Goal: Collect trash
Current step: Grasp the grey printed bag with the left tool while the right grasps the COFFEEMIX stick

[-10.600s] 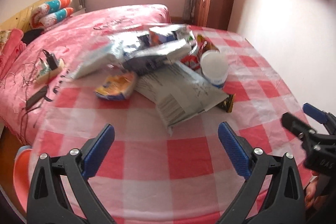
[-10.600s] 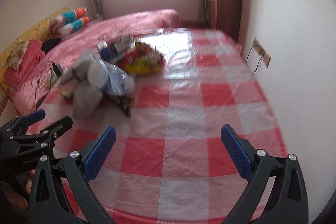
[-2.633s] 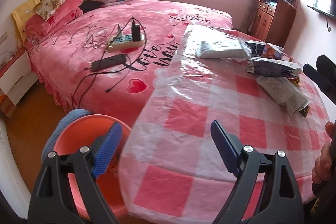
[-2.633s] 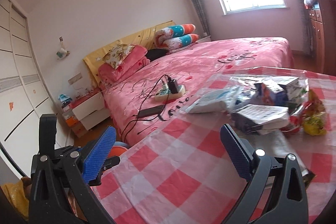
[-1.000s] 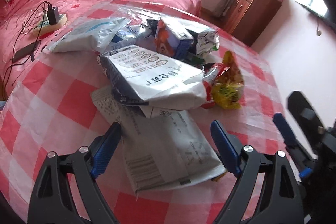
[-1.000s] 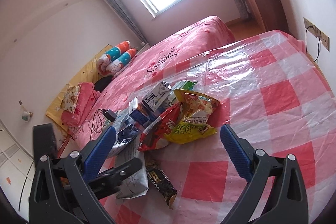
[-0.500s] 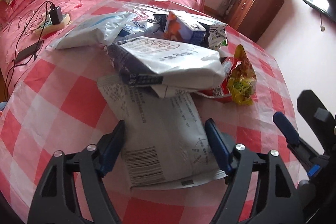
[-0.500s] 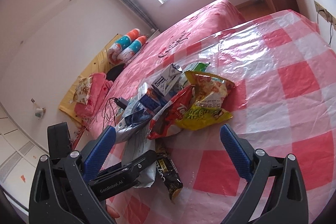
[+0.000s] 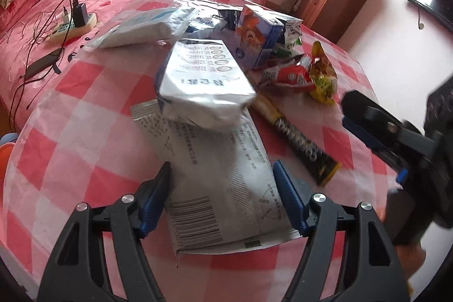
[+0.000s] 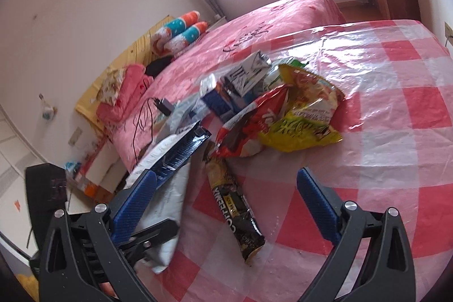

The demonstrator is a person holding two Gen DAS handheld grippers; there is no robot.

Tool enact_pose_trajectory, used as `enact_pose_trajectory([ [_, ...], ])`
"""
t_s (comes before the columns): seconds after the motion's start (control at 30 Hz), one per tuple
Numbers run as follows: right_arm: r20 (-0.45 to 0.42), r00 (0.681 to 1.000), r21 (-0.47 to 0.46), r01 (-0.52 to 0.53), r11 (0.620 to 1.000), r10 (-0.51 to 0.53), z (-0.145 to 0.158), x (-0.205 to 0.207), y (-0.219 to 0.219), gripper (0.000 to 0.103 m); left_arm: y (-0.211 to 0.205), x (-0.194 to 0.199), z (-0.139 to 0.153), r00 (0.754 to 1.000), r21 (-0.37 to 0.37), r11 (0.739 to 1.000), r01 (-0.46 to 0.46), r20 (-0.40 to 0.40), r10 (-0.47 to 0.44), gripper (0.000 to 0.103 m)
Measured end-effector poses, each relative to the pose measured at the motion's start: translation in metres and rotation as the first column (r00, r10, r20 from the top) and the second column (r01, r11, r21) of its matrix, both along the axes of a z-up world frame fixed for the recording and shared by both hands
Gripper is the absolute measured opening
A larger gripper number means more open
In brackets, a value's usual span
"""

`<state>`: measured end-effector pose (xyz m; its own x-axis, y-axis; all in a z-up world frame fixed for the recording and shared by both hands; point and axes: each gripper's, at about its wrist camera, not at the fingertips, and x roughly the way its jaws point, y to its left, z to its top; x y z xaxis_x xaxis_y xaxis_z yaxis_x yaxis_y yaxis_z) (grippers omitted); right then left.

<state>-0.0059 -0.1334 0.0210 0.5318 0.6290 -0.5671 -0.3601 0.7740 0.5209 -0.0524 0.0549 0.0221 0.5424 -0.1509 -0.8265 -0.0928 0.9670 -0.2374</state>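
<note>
- The flat grey mailer bag (image 9: 218, 174) disappears at its far end under the white pouch (image 9: 203, 81).
- The orange basin (image 9: 5, 160) is cut by the left edge.
- The right hand-held gripper (image 9: 376, 132) is motion-blurred.

Right tongs (image 10: 226, 197) gape over a black coffee sachet (image 10: 235, 211).

Bare checked tablecloth (image 10: 396, 160) right of the coffee sachet (image 10: 235, 211); wrapper pile (image 10: 283, 109) blocks behind.

Left gripper (image 9: 222, 196) — black frame, blue ribbed pads, silver screws; right gripper (image 10: 226, 201) — same build
</note>
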Motion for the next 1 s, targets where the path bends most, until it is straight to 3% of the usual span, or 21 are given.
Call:
enact_pose_trajectory([
  [0.33,0.03,0.998,-0.159,-0.05,0.986,0.055,-0.003,-0.011,0.03,0.096,0.004,-0.044,0.01,0.991,0.003,0.991,0.135,-0.007,-0.135,0.072],
  [0.47,0.025,0.997,-0.219,-0.064,0.974,0.071,-0.007,-0.015,0.039,0.082,0.012,-0.062,0.012,0.989,0.002,0.989,0.145,-0.016,-0.145,0.072],
  [0.57,0.04,0.996,-0.261,-0.068,0.963,0.081,-0.008,-0.02,0.046,0.08,0.021,-0.072,0.011,0.991,-0.007,0.991,0.135,-0.021,-0.135,0.072],
  [0.7,0.036,0.994,-0.332,-0.083,0.94,0.101,-0.011,-0.02,0.057,0.061,0.036,-0.081,0.011,0.993,-0.01,0.993,0.119,-0.02,-0.119,0.072],
  [0.87,0.053,0.994,-0.423,-0.068,0.903,0.099,-0.014,-0.022,0.072,0.053,0.055,-0.09,0.012,0.994,-0.046,0.993,0.106,-0.015,-0.107,0.072],
  [1.0,0.048,0.994,-0.473,-0.061,0.879,0.094,-0.018,-0.021,0.082,0.039,0.065,-0.092,0.014,0.995,-0.066,0.993,0.101,0.002,-0.101,0.072],
])
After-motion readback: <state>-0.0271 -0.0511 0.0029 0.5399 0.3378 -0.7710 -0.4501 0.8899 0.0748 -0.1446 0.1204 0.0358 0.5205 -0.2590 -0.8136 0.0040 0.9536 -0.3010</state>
